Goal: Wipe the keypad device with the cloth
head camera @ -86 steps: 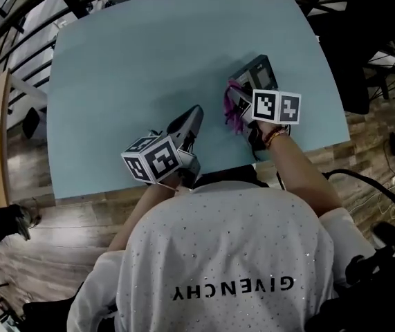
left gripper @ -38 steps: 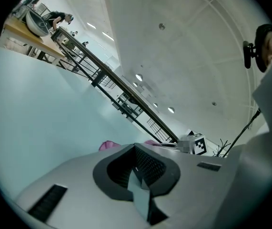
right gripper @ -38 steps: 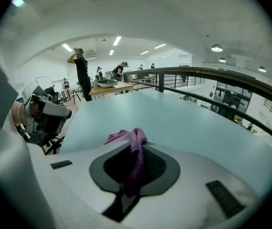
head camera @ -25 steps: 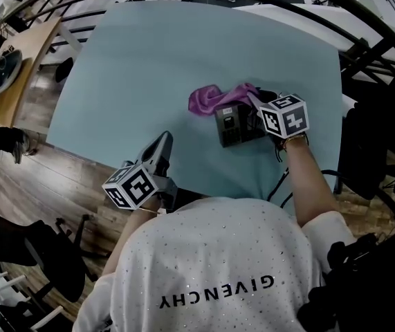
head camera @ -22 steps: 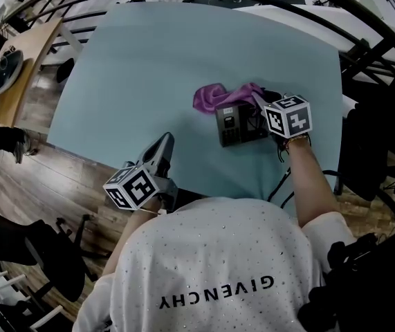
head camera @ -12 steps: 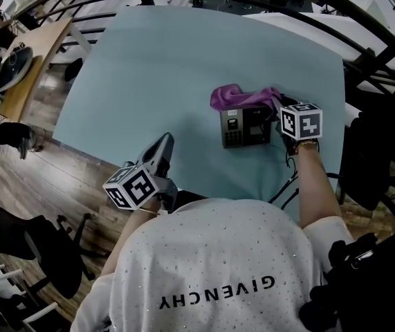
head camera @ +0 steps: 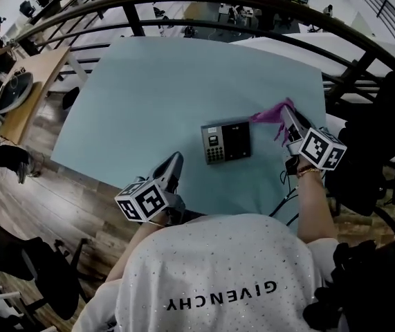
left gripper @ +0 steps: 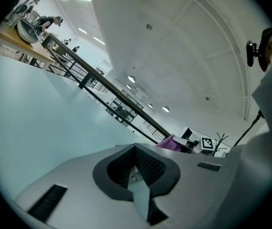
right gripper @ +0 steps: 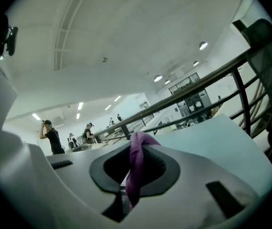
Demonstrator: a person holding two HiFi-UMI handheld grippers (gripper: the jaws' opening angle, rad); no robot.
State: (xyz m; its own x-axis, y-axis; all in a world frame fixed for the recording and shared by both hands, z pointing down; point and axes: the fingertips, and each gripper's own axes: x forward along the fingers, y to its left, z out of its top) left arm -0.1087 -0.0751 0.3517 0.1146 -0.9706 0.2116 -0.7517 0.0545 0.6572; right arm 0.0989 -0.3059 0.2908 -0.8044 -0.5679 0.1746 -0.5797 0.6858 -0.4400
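The left gripper (head camera: 174,164) sits low by the near edge of the teal table (head camera: 135,81), its 2 jaws closed together on nothing (its own view shows the pads meeting, with only tabletop ahead). The keypad device (head camera: 226,142) lies flat ahead of those jaws and to their right, clear of them. Further right, the right gripper (head camera: 286,116) has its jaws pinched on the magenta cloth (head camera: 266,115). A fold stands up between the pads, and a loose end trails left from the jaw tips toward the device's far right corner. Whether the end touches the corner I cannot tell. To wipe well, I would lower the right jaws so the hanging cloth, not the jaw tips, meets the device's face. I would then draw it across keys and screen in 1 flat, light stroke. The device looks free to slide, so bringing the closed left jaws against its near-left edge would likely steady it.
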